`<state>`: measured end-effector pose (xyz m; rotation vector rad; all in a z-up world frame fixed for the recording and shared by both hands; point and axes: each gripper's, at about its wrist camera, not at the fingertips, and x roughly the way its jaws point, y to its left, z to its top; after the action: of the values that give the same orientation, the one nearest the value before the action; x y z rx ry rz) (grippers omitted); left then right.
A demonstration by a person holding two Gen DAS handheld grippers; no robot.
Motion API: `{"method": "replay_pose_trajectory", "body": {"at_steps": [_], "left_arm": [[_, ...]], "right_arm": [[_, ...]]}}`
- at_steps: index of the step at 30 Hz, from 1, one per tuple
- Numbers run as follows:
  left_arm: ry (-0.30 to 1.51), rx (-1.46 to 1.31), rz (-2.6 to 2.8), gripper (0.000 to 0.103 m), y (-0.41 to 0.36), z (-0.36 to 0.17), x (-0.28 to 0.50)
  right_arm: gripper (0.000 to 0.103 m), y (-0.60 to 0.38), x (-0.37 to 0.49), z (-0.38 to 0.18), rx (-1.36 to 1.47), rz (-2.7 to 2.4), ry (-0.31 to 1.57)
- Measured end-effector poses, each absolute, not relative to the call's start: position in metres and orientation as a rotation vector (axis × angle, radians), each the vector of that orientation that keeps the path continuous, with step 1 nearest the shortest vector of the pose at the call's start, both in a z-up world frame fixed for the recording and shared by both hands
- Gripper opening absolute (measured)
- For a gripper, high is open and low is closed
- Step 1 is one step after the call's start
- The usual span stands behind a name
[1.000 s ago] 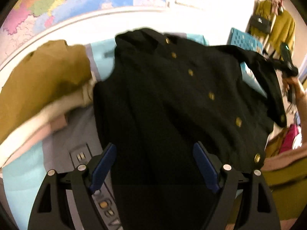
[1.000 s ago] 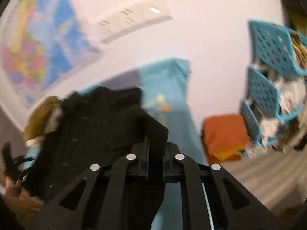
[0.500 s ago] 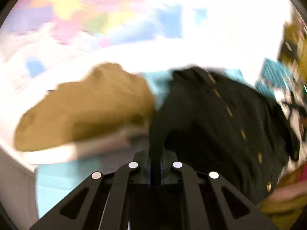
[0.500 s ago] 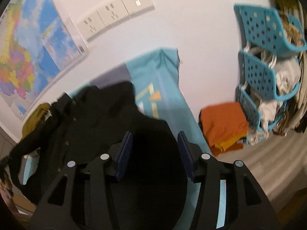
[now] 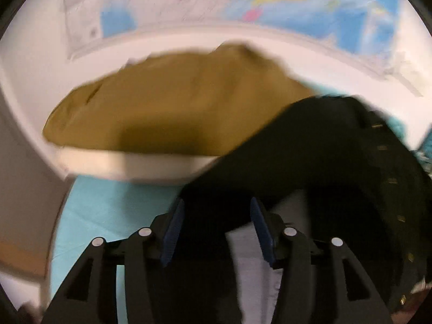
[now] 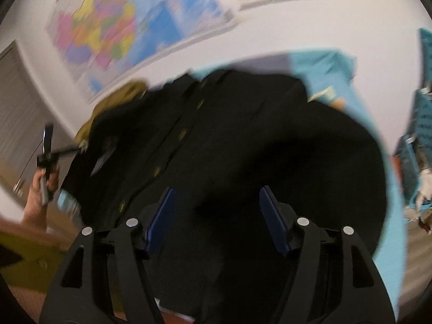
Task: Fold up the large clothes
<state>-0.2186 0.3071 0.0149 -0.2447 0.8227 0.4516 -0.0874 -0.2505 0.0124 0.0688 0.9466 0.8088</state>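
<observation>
A black coat with small gold buttons [image 6: 205, 140] lies spread on a teal cloth [image 6: 321, 67] that covers the table. My left gripper [image 5: 216, 229] is over the coat's left edge. Its jaws are opening, and a fold of the black coat [image 5: 310, 162] runs loosely between the blue pads [image 5: 172, 229]. My right gripper [image 6: 216, 216] hovers over the coat's right side. Its jaws are also opening, with black cloth below them and nothing pinched. In the right wrist view a person's hand [image 6: 40, 189] holds the other gripper at the coat's far left edge.
A mustard garment [image 5: 175, 102] tops a cream folded pile [image 5: 129, 162] just left of the coat. A grey garment [image 5: 251, 248] shows under the coat. Teal baskets [image 6: 421, 124] stand at the right. A world map [image 6: 108, 32] hangs on the white wall behind.
The left gripper went from open to shut on the black cloth and now has its jaws apart, having swung left toward the mustard pile. The right gripper let go of the cloth and widened.
</observation>
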Motion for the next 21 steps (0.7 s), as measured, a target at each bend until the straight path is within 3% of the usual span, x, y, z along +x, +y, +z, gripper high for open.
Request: {"method": "replay_pose_trajectory", "body": {"at_steps": [3,7,12,17,21], "left_arm": [[0.693,-0.222,0.282,0.072,0.279,0.039,-0.239],[0.676,-0.185,0.095,0.075,0.238,0.04,-0.244],[0.768,-0.169,-0.039,0.08,0.197,-0.002,-0.236],[0.834,-0.285,-0.096,0.08,0.197,-0.027,-0.23],[0.812,-0.329,-0.122,0.085,0.198,-0.028,-0.239]], "right_arm": [[0.062,-0.25,-0.09,-0.005,0.044,0.758,1.012],[0.061,-0.277,-0.088,-0.006,-0.008,0.581,1.027],[0.065,-0.321,-0.079,-0.004,-0.107,0.29,1.027],[0.066,-0.316,-0.116,0.021,0.026,0.504,0.942],[0.085,-0.284,-0.148,0.02,-0.029,0.638,0.94]]}}
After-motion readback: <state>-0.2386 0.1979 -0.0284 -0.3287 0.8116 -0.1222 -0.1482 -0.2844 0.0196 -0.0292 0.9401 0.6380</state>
